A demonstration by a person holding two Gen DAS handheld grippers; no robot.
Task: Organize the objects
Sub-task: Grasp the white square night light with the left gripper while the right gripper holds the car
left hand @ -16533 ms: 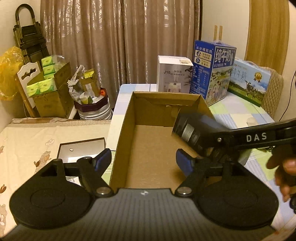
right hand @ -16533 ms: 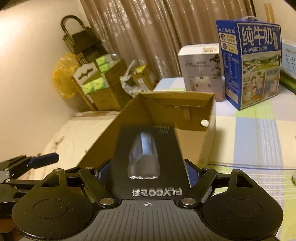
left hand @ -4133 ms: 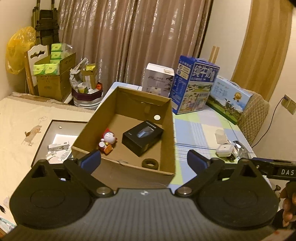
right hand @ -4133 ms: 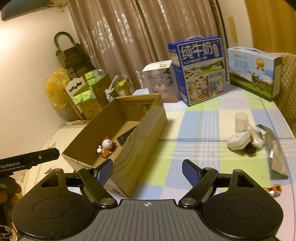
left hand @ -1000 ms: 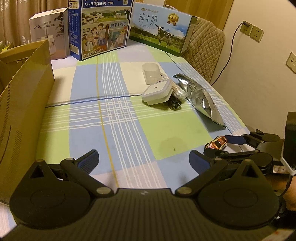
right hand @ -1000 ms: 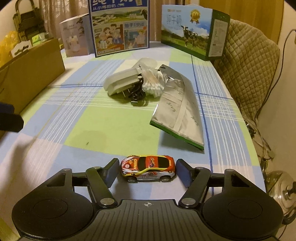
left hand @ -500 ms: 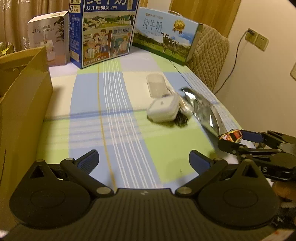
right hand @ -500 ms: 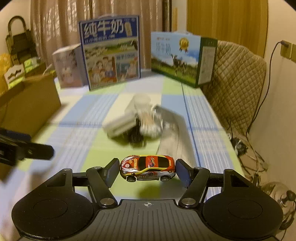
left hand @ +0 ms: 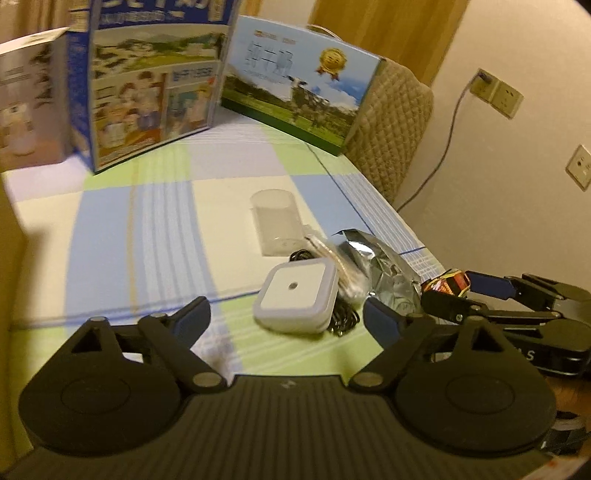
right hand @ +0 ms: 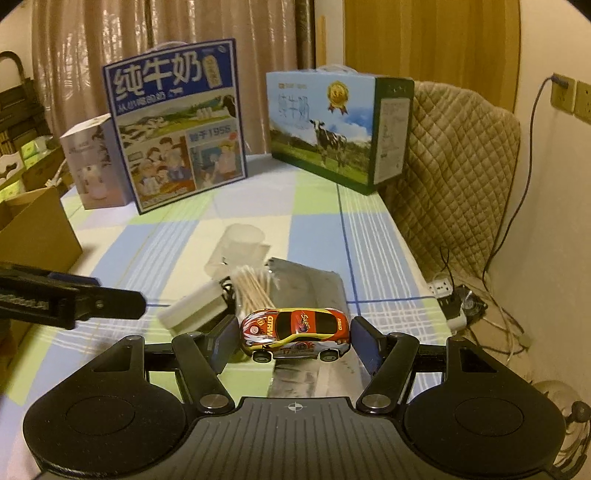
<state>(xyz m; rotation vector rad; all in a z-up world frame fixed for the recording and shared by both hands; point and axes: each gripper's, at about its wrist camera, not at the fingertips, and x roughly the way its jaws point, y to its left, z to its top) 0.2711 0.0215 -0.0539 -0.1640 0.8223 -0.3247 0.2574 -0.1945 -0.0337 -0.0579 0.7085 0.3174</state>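
Warm, dim indoor light. Cream plastered wall (right hand: pixel 554 44) at right with beige wall sockets (left hand: pixel 498 94), shiny brown pleated curtains (right hand: pixel 147 33) behind, quilted tan chair back (right hand: pixel 454 155) beside checked green-and-blue tablecloth (right hand: pixel 317 221).

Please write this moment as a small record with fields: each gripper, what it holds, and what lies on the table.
right gripper: shut on toy car, lifted off the table
left gripper: jaws closing, nothing gripped, white square device just ahead
table: clear cup, cotton swabs, silver pouch, black cable
back of table: two milk cartons
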